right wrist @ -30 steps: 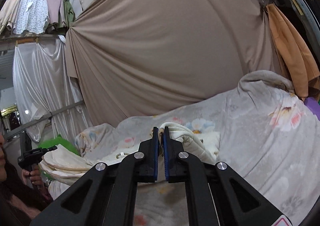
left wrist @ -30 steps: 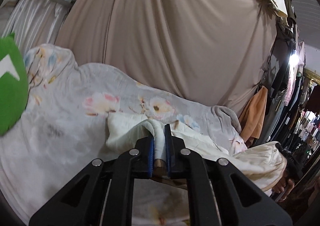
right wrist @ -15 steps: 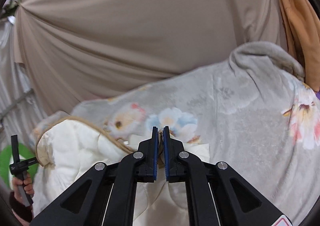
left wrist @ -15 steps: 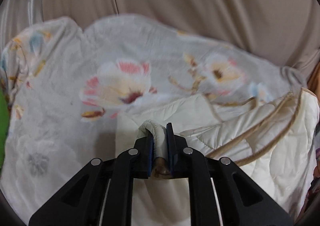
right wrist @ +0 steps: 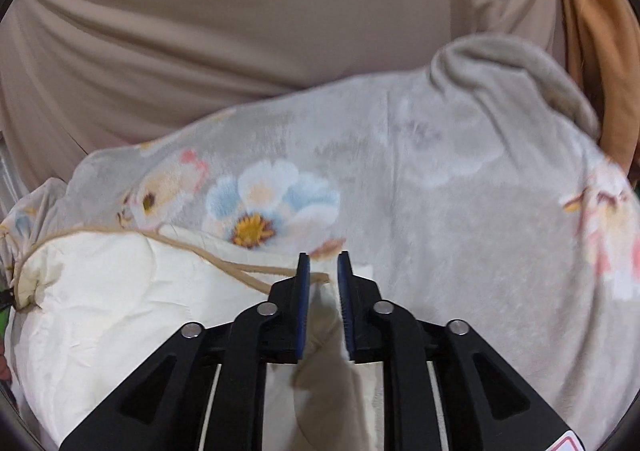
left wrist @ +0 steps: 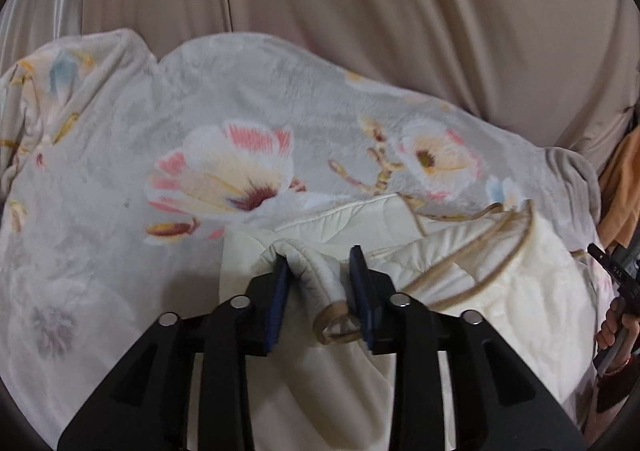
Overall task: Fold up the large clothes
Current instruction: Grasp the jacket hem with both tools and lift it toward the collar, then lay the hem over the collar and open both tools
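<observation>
A cream quilted garment with tan piping (left wrist: 500, 283) lies folded over on a grey floral blanket (left wrist: 120, 179). My left gripper (left wrist: 320, 271) is open, its blue pads apart, with a rolled cream edge (left wrist: 316, 275) lying loose between them. In the right wrist view the same cream garment (right wrist: 120, 291) lies at the lower left on the blanket (right wrist: 460, 211). My right gripper (right wrist: 323, 271) is open a little, with cream cloth (right wrist: 324, 315) between its pads.
A beige curtain (left wrist: 360, 11) hangs behind the blanket. An orange garment (right wrist: 592, 31) hangs at the right. A hand holding the other gripper (left wrist: 616, 315) shows at the right edge of the left wrist view.
Both grippers came down and forward over the blanket with the cream cloth, laying it down. Both have opened and let go of the cloth edge.
</observation>
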The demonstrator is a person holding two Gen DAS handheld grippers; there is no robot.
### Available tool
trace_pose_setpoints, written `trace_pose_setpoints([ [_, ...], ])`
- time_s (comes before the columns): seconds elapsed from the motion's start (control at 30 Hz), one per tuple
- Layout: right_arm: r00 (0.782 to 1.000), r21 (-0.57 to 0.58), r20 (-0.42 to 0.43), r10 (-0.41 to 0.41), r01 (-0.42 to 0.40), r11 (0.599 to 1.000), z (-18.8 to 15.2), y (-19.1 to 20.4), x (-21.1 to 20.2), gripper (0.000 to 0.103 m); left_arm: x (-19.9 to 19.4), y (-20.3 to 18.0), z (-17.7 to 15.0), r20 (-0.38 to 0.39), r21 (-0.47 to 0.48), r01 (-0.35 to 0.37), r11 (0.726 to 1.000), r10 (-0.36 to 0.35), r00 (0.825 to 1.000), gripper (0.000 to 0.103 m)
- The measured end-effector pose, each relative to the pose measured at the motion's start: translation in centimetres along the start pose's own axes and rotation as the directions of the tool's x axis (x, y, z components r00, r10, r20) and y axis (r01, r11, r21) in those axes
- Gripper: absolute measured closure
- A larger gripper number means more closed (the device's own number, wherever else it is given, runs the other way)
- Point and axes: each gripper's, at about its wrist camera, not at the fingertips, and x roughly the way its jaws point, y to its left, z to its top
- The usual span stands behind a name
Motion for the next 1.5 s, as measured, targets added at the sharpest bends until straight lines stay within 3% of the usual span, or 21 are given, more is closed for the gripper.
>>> trace_pose_setpoints([
  [0.07, 0.999, 0.003, 0.034, 0.026, -0.026, 1.0, 0.2, -0.3, -2.2, 0.053, -2.2, 0.1, 0.0, 0.059, 0.008, -0.039, 0.999, 0.039, 0.997, 0.025],
  [0.1, 0.998, 0.014, 0.038, 0.046, -0.046, 0.999, 0.1, -0.6, -3.0, 0.049, -3.3, 0.2, -0.1, 0.102, 0.013, -0.054, 0.998, 0.053, 0.993, 0.02],
  [0.17, 0.996, 0.033, 0.027, 0.086, -0.087, 0.996, -0.2, -1.0, -4.3, 0.045, -5.0, 0.2, -0.2, 0.147, 0.039, -0.071, 0.997, 0.065, 0.987, 0.013],
  [0.27, 0.989, 0.052, -0.008, 0.148, -0.147, 0.988, -1.2, -1.4, -5.4, 0.038, -4.1, 0.5, 0.2, 0.116, 0.034, -0.065, 0.997, 0.061, 0.991, 0.009],
  [0.4, 0.987, 0.034, -0.061, 0.15, -0.149, 0.988, -1.6, -0.9, -3.9, 0.034, 1.6, 1.4, 0.6, -0.074, -0.008, -0.009, 1.0, 0.008, 0.997, 0.01],
  [0.43, 0.987, 0.026, -0.077, 0.139, -0.138, 0.99, -1.7, -0.6, -3.1, 0.034, 2.9, 1.5, 0.5, -0.101, -0.025, -0.01, 1.0, 0.007, 0.995, 0.013],
  [0.47, 0.988, 0.018, -0.097, 0.123, -0.122, 0.992, -1.7, -0.3, -2.3, 0.038, 3.4, 1.5, 0.4, -0.104, -0.036, -0.015, 0.999, 0.012, 0.994, 0.034],
  [0.5, 0.988, 0.001, -0.12, 0.096, -0.096, 0.995, -1.9, 0.1, -1.6, 0.049, 3.8, 1.3, 0.3, -0.112, -0.035, -0.007, 0.999, 0.003, 0.994, 0.066],
  [0.53, 0.986, -0.026, -0.143, 0.088, -0.092, 0.995, -2.1, 0.5, -1.2, 0.089, 3.6, 1.2, 0.3, -0.117, -0.032, -0.004, 0.999, 0.0, 0.993, 0.081],
  [0.57, 0.981, -0.057, -0.166, 0.1, -0.111, 0.992, -2.2, 1.1, -1.2, 0.092, 2.7, 1.2, 0.4, -0.097, -0.042, 0.014, 0.999, -0.018, 0.995, 0.093],
  [0.6, 0.987, -0.073, -0.131, 0.095, -0.106, 0.992, -2.2, 1.5, -2.1, 0.093, 1.5, 1.2, 0.4, -0.065, -0.045, 0.027, 0.999, -0.03, 0.997, 0.096],
  [0.67, 0.984, -0.097, 0.0, 0.177, -0.176, 0.98, -1.5, 2.1, -6.6, 0.095, -2.9, 0.7, 0.2, 0.031, -0.031, 0.078, 0.996, -0.077, 0.997, 0.097],
  [0.77, 0.91, -0.077, 0.172, 0.376, -0.368, 0.926, -0.4, 1.3, -13.5, 0.096, -10.7, -0.3, -0.3, 0.173, 0.0, 0.173, 0.985, -0.17, 0.97, 0.098],
  [0.8, 0.869, -0.103, 0.244, 0.431, -0.419, 0.902, -0.5, 1.1, -16.0, 0.096, -12.3, -0.5, -0.5, 0.22, 0.015, 0.162, 0.987, -0.161, 0.962, 0.098],
  [0.87, 0.835, -0.127, 0.32, 0.449, -0.431, 0.893, -1.0, 0.8, -18.0, 0.096, -14.1, -0.6, -1.2, 0.291, 0.027, 0.089, 0.996, -0.093, 0.952, 0.098],
  [0.93, 0.894, -0.098, 0.283, 0.348, -0.334, 0.937, -0.9, 0.7, -16.0, 0.096, -11.3, -0.6, -1.2, 0.223, 0.036, 0.014, 0.999, -0.022, 0.975, 0.098],
  [1.0, 0.964, -0.052, 0.144, 0.222, -0.217, 0.975, -1.1, 0.3, -10.8, 0.096, -6.2, 0.1, -1.4, 0.096, 0.044, -0.021, 0.999, 0.017, 0.995, 0.097],
  [1.03, 0.976, -0.032, 0.077, 0.202, -0.2, 0.979, -1.4, 0.1, -8.3, 0.096, -3.1, 0.6, -1.8, 0.029, 0.045, -0.049, 0.998, 0.048, 0.998, 0.097],
  [1.13, 0.991, -0.025, -0.069, 0.114, -0.116, 0.993, -3.1, 0.3, -2.1, 0.096, 2.8, 1.7, -3.4, -0.09, 0.038, -0.08, 0.996, 0.083, 0.992, 0.096],
  [1.43, 0.988, -0.104, -0.154, 0.008, -0.024, 0.994, -5.4, 1.3, 1.6, 0.089, 5.3, 1.4, -4.7, -0.06, 0.085, -0.135, 0.987, 0.141, 0.988, 0.087],
  [1.5, 0.988, -0.102, -0.157, 0.0, -0.017, 0.995, -5.2, 1.3, 1.2, 0.082, 4.7, 1.4, -4.5, -0.048, 0.072, -0.168, 0.983, 0.172, 0.984, 0.068],
])
